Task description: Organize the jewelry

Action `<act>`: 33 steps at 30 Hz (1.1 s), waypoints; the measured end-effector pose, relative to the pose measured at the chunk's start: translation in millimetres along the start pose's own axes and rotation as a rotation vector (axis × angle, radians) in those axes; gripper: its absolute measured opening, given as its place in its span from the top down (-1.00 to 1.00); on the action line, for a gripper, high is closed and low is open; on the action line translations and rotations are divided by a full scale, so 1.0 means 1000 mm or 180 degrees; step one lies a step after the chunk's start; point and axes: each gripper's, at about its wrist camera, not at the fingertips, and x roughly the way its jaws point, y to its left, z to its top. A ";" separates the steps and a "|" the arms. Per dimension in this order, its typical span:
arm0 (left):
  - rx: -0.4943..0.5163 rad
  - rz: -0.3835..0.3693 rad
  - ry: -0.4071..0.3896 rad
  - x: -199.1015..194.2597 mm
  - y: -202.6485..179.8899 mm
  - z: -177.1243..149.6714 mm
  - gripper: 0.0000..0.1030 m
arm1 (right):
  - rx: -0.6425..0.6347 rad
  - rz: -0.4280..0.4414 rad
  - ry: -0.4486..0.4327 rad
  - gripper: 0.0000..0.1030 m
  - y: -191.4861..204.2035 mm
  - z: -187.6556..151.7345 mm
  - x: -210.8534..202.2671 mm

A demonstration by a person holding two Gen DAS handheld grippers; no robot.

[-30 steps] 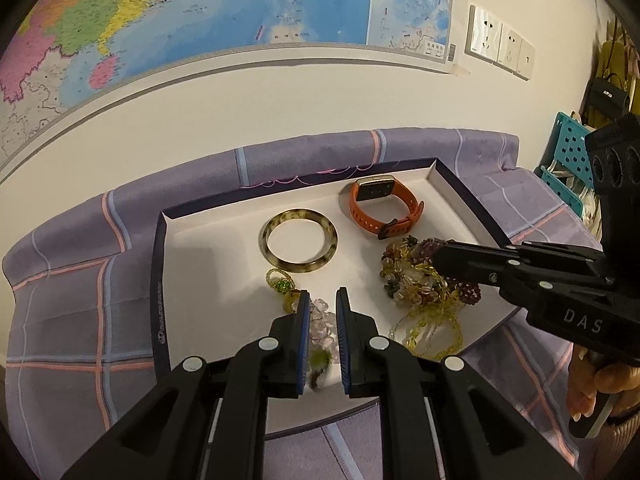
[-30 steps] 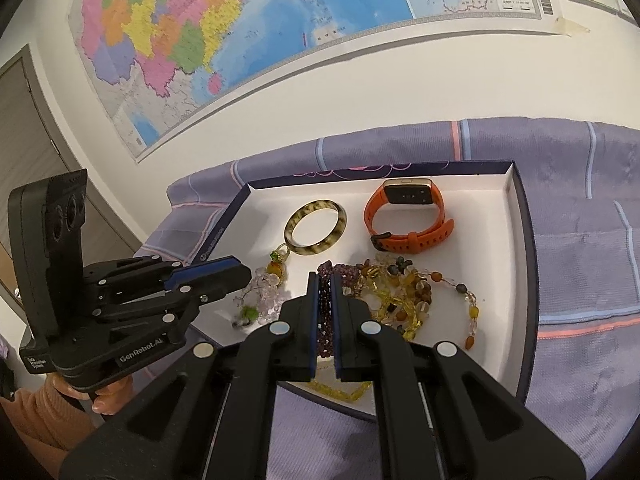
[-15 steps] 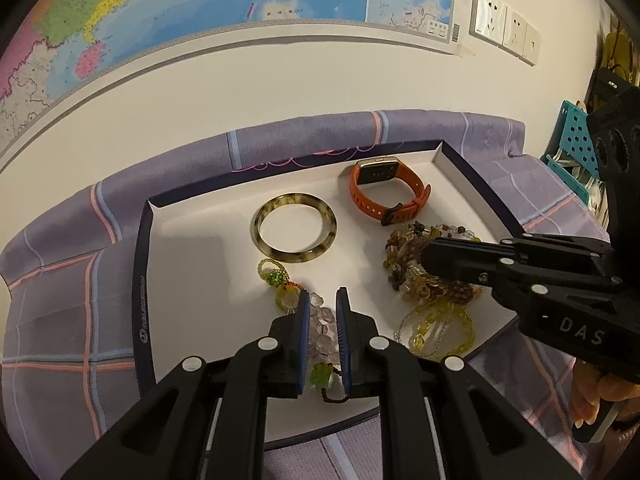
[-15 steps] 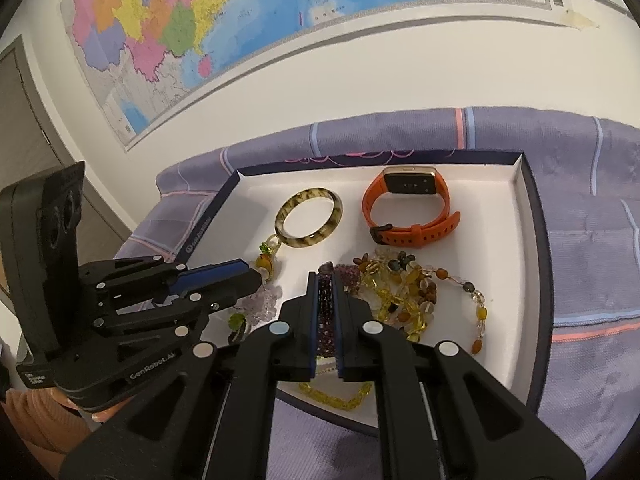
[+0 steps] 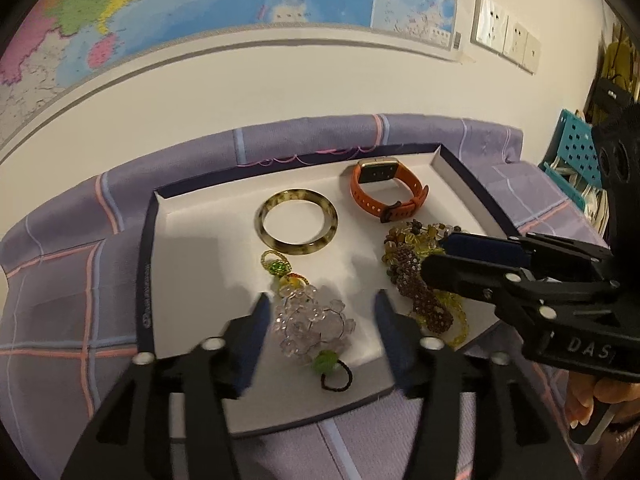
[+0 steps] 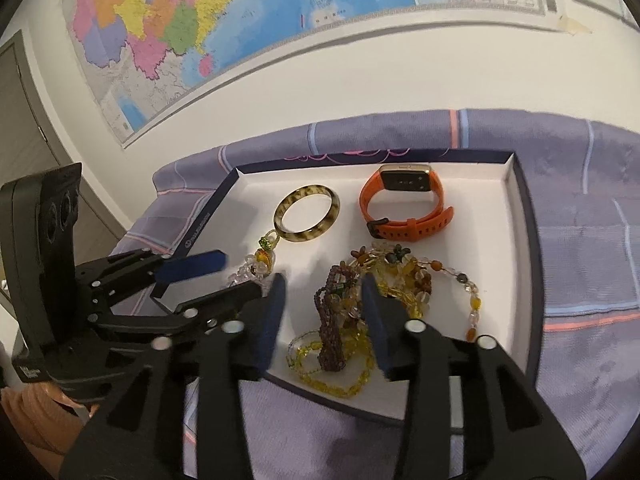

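Wall sockets (image 5: 506, 34) only leftward; grey door (image 6: 24, 128) only rightward.

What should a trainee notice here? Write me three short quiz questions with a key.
1. True or false: the orange watch lies outside the tray.
2. What sits between the fingers of the left gripper? A. clear crystal piece B. tortoiseshell bangle C. orange watch
3. Fill in: the right gripper is ___ (open/shut).
Key: 1 false; 2 A; 3 open.
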 end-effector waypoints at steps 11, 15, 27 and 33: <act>-0.0178 0.0150 -0.0402 -0.055 0.009 -0.027 -0.87 | -0.0300 -0.0471 -0.0276 -0.89 0.009 -0.028 -0.048; -0.0246 0.0230 -0.0426 -0.067 0.005 -0.042 -0.87 | -0.0279 -0.0579 -0.0315 -0.89 0.009 -0.043 -0.061; -0.0436 0.0313 -0.0407 -0.084 -0.002 -0.079 -0.87 | -0.0373 -0.0744 -0.0264 -0.89 0.035 -0.084 -0.075; -0.0448 0.0338 -0.0398 -0.089 -0.006 -0.091 -0.87 | -0.0367 -0.0762 -0.0224 -0.89 0.044 -0.097 -0.075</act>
